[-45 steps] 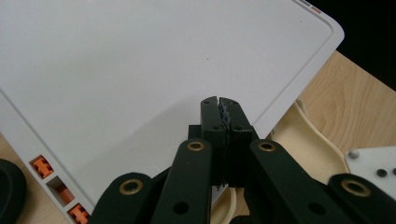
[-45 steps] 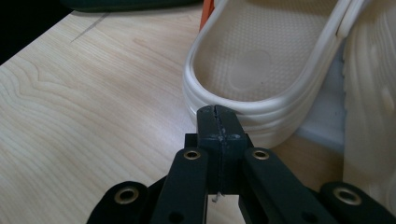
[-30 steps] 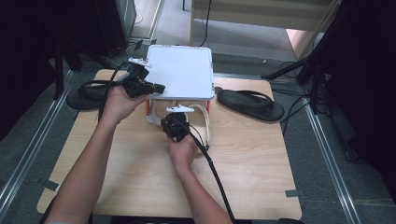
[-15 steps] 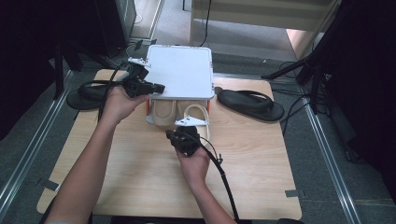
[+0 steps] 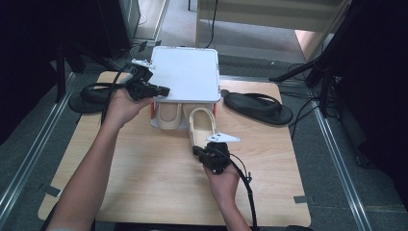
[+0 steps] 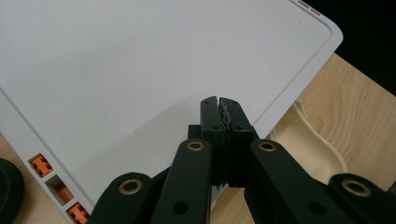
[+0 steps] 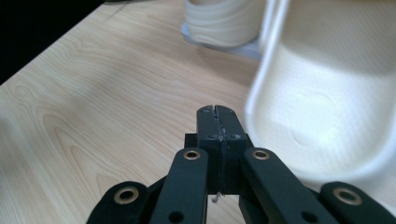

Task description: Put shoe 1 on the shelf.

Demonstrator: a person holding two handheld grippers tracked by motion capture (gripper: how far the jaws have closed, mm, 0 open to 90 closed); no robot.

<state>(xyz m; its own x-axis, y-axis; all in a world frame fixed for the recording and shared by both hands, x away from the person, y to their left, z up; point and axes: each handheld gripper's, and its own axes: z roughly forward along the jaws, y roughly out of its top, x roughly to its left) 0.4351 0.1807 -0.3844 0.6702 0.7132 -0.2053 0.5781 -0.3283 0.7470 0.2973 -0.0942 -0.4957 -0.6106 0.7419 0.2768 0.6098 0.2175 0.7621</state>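
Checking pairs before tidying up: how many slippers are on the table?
4: two cream slippers at the white box's front, one tucked under it, one pulled out toward the right tool; a black one left of the box, another right. More may be hidden inside.

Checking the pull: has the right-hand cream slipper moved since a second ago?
Yes. The slipper has slid out from under the white box, toward the table's near edge.

My table (image 5: 144, 192) is pale wood with visible grain and a smooth, faintly satin face. The white lid (image 5: 185, 72) looks like matt plastic, flat and even, with small orange plastic clips (image 6: 41, 164) at its edge. The cream slipper (image 7: 327, 121) near my right gripper (image 7: 217, 110) seems soft moulded foam, finely textured. My jaws are matt black plastic with brass-coloured rivets. The black sandal (image 5: 260, 107) looks like dull rubber.
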